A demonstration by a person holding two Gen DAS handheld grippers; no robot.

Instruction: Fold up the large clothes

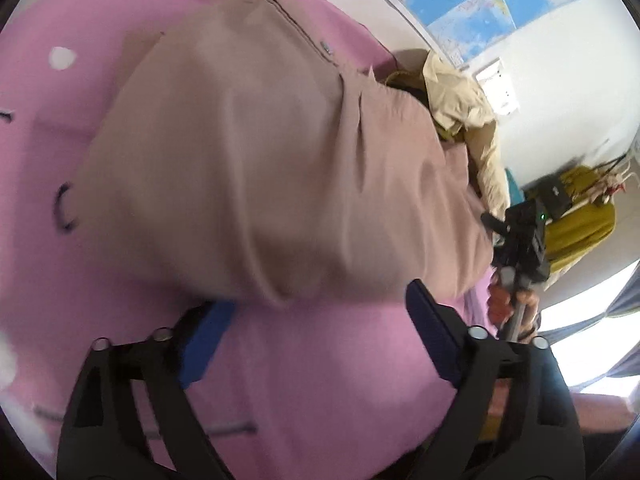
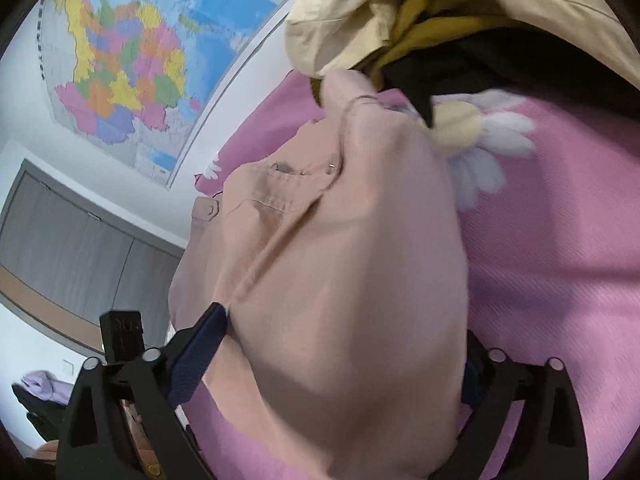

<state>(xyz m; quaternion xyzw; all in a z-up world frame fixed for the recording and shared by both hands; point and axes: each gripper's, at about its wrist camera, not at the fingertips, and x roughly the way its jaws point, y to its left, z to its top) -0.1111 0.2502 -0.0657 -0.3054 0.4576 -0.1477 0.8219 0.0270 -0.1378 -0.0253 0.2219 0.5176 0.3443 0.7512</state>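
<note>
A large dusty-pink garment (image 1: pixel 260 152) lies bunched on a pink bedspread (image 1: pixel 328 368). My left gripper (image 1: pixel 320 320) is open wide just below the garment's near edge. Its blue pads (image 1: pixel 432 332) stand apart with only bedspread between them, and the cloth edge overlaps the left fingertip. In the right wrist view the same garment (image 2: pixel 340 260), with a collar and seams, drapes down between the spread jaws of my right gripper (image 2: pixel 340 344). The left blue pad (image 2: pixel 200 356) touches the fabric's side and the right finger is mostly hidden under cloth. The right gripper (image 1: pixel 520 240) also shows at the garment's far corner.
A pile of cream, mustard and black clothes (image 2: pixel 440 32) sits at the bed's far end against the wall. A map (image 2: pixel 132 60) hangs on the wall beside grey wardrobe doors (image 2: pixel 68 248). A mustard-covered object (image 1: pixel 576 220) stands past the bed. A person's hand (image 1: pixel 508 304) holds the right gripper.
</note>
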